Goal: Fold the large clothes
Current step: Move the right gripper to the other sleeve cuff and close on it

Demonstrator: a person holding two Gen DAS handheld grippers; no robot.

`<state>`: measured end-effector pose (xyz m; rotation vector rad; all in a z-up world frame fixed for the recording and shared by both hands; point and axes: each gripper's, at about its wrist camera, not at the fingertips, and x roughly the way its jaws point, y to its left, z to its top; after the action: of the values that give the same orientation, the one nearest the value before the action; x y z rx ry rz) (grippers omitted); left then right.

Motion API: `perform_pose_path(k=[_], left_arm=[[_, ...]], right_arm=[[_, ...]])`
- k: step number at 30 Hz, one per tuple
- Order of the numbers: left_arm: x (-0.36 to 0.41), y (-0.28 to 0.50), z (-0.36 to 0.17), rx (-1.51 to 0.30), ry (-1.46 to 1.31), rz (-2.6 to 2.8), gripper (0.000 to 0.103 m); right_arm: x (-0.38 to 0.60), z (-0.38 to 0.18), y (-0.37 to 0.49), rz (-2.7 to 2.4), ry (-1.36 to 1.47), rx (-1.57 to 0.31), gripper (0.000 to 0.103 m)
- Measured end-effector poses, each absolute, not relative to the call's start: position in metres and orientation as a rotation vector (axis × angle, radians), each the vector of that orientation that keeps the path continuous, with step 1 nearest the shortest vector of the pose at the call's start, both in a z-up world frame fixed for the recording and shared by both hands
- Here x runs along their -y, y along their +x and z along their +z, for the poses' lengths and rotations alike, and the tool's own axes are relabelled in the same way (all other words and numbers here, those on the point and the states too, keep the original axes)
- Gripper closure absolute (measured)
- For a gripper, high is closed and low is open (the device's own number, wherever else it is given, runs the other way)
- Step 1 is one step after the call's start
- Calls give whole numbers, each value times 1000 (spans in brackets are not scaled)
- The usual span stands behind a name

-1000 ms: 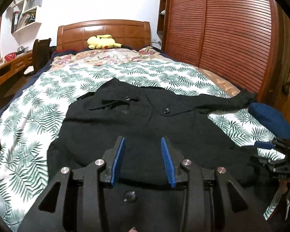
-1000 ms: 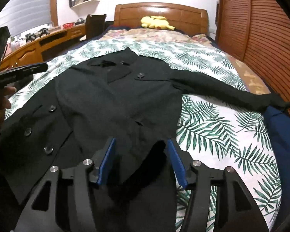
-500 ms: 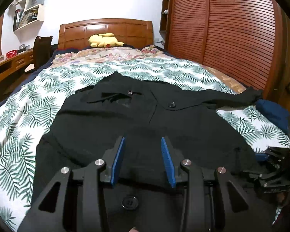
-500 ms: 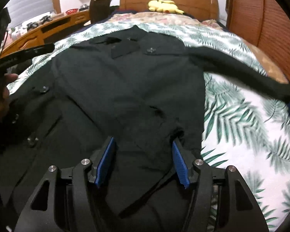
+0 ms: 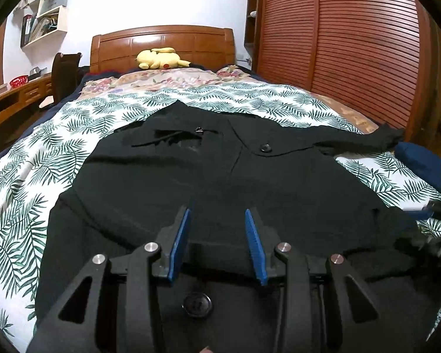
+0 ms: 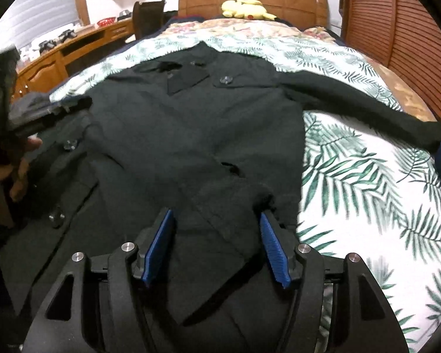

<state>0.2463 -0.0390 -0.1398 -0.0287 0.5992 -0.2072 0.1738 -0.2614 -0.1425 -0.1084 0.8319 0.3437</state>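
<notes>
Black wool coat (image 6: 191,135) lies flat on 1 leaf-print bedspread (image 6: 367,182), 1 sleeve out to the right. 2 grippers low over its hem: left gripper (image 5: 217,214) part open, empty; right gripper (image 6: 216,216) wider, jaws just opening, cloth between, unpinched. 4 buttons visible. 1 yellow plush toy (image 5: 158,58) by headboard.

White wall (image 5: 161,0), wooden headboard (image 5: 161,44), slatted wardrobe (image 5: 352,44), desk (image 6: 73,50).

A big bed (image 5: 44,135) with a leafy green and white cover. On it, spread flat: a black coat (image 5: 208,176). By the wooden headboard (image 5: 161,41): a yellow soft toy (image 5: 158,58).
</notes>
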Motion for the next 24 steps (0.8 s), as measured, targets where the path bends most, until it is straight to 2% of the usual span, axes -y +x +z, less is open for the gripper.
perform_pose_path(k=[4, 6, 9, 18, 24], left_arm=[[39, 248, -141, -605, -22, -210, 66], [40, 249, -142, -611, -16, -207, 66], [41, 249, -144, -613, -10, -202, 66], [43, 250, -144, -611, 0, -195, 66], [44, 253, -146, -623, 6, -190, 66]], right_arm=[[285, -113, 180, 304, -150, -808, 41], [302, -101, 188, 265, -166, -802, 36], [332, -85, 205, 199, -185, -798, 34], [444, -48, 276, -75, -117, -788, 34], [521, -43, 317, -245, -31, -804, 34]])
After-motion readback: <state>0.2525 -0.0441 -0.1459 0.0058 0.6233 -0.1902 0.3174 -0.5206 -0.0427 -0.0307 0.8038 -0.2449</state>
